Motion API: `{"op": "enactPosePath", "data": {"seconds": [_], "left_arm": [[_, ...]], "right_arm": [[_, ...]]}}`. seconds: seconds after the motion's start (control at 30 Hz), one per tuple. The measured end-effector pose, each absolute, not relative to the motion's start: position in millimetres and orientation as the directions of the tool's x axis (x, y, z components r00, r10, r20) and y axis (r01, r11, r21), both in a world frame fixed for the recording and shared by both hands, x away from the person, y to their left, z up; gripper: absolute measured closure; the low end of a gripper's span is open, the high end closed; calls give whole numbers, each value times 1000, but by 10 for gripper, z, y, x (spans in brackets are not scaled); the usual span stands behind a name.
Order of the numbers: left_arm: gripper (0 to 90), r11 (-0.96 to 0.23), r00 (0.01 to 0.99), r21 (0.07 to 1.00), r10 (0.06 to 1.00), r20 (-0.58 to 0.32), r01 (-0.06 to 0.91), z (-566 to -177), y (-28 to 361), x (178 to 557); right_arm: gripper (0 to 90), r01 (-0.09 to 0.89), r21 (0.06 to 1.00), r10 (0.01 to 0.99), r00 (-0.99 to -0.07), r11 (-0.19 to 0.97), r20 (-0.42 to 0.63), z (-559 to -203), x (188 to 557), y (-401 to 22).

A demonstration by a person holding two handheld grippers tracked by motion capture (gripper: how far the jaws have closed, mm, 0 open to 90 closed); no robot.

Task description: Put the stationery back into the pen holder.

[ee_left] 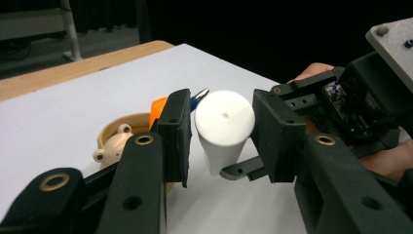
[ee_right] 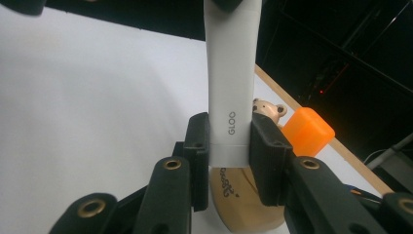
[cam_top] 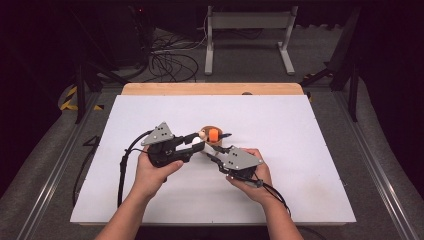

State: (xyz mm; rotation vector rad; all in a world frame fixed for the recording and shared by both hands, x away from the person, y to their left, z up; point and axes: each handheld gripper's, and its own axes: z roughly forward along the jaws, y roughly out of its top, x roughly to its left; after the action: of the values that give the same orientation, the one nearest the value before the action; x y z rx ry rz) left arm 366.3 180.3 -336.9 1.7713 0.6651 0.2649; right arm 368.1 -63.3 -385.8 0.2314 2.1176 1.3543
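Observation:
A white glue stick (ee_right: pixel 231 73) marked GLOO is held just above a small wooden holder (ee_right: pixel 243 204) near the middle of the board. My right gripper (ee_right: pixel 229 129) is shut on its lower end. My left gripper (ee_left: pixel 221 100) has its jaws around the stick's other end (ee_left: pixel 225 122). One pad touches it and a thin gap shows at the other. In the high view the left gripper (cam_top: pixel 199 142) and right gripper (cam_top: pixel 212 153) meet tip to tip beside the holder (cam_top: pixel 216 145). The holder carries a tan bear figure (ee_left: pixel 114 144), an orange block (ee_right: pixel 308 130) and a blue pen (ee_left: pixel 198 95).
A white board (cam_top: pixel 300 150) covers the table, and a wooden edge (cam_top: pixel 212 89) shows at its far side. A metal frame stand (cam_top: pixel 250 35) and loose cables (cam_top: pixel 170 62) sit on the floor beyond. Cables trail from both grippers toward the person's forearms.

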Motion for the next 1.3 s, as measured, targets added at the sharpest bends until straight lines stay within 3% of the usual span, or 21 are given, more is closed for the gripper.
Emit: {"op": "enactPosePath", "data": {"seconds": [0.2,0.63,1.17,1.3], "left_arm": [[658,-130,804,944,567,-181,305,-3390,1792,3659],[665,-121,800,941,568,-195,316,-3376,1776,3698],[664,-124,774,945,610,-169,303,-3339,1757,3861],[664,-136,769,947,622,-147,291,-3332,1726,3907]], "right_arm": [[715,-147,892,470,-807,428,-359,-3850,3686,-648],[706,-109,913,484,-820,393,-307,-3851,3710,-660],[470,-62,963,558,-804,263,-205,-3740,3753,-893],[453,-60,967,569,-799,247,-195,-3720,3757,-936]]}}
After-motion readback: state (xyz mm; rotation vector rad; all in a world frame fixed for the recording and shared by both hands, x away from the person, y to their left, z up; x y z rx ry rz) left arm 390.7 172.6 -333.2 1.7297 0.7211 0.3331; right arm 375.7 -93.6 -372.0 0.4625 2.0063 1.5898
